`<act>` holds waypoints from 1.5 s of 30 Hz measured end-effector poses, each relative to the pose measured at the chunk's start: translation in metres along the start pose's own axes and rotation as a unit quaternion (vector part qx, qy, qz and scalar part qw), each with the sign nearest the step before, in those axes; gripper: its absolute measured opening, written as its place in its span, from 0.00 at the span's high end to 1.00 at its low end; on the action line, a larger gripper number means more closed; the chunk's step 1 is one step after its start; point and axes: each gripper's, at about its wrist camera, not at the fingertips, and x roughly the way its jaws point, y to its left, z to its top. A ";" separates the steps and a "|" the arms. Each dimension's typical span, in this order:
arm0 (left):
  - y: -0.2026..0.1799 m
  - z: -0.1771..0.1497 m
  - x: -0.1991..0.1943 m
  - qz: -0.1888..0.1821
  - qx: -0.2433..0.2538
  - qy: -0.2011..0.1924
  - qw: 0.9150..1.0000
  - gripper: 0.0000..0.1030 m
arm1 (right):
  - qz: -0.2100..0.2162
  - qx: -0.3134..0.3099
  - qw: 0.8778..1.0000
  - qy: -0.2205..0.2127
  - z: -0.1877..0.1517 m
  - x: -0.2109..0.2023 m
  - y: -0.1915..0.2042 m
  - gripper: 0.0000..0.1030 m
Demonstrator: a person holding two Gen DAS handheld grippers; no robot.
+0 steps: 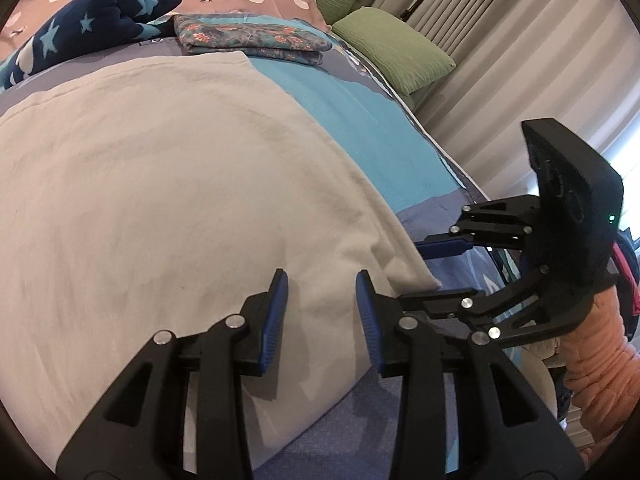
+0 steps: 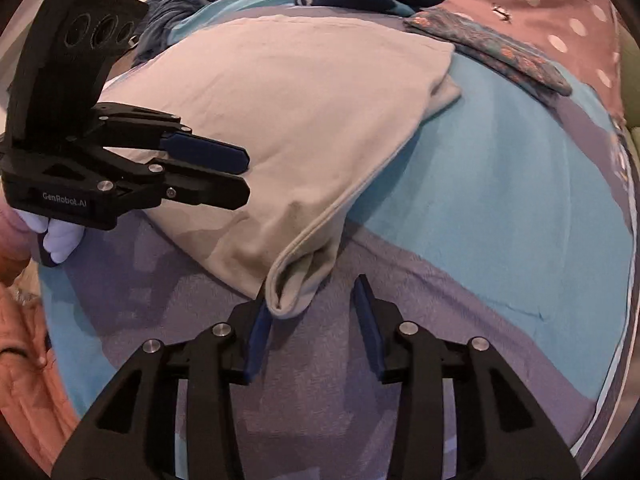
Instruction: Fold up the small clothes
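A cream garment (image 1: 168,184) lies folded flat on the bed; it also shows in the right wrist view (image 2: 280,112). My left gripper (image 1: 322,280) is open and empty, just above the garment's near right edge. My right gripper (image 2: 312,288) is open, with the garment's near corner (image 2: 292,280) lying between its fingertips, close to the left finger. Each gripper shows in the other's view: the right one (image 1: 436,268) at the garment's corner, the left one (image 2: 244,176) over the garment's left part.
A folded floral garment (image 1: 252,38) and a navy star-patterned cloth (image 1: 84,24) lie at the far side of the bed. Green pillows (image 1: 392,48) and curtains (image 1: 500,60) are to the right. The bedspread (image 2: 480,200) is blue and purple.
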 end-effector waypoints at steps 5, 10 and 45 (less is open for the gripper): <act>0.003 -0.002 -0.001 -0.007 -0.003 -0.001 1.000 0.65 | 0.054 0.036 0.996 -0.066 -0.016 -0.026 -0.004 0.83; 0.004 -0.003 0.001 -0.007 -0.004 0.000 1.000 0.65 | 0.071 0.016 0.995 -0.071 -0.013 -0.032 0.002 0.81; 0.011 -0.005 0.003 -0.021 0.001 -0.004 1.000 0.65 | 0.195 0.112 0.974 0.005 -0.061 -0.015 -0.078 1.00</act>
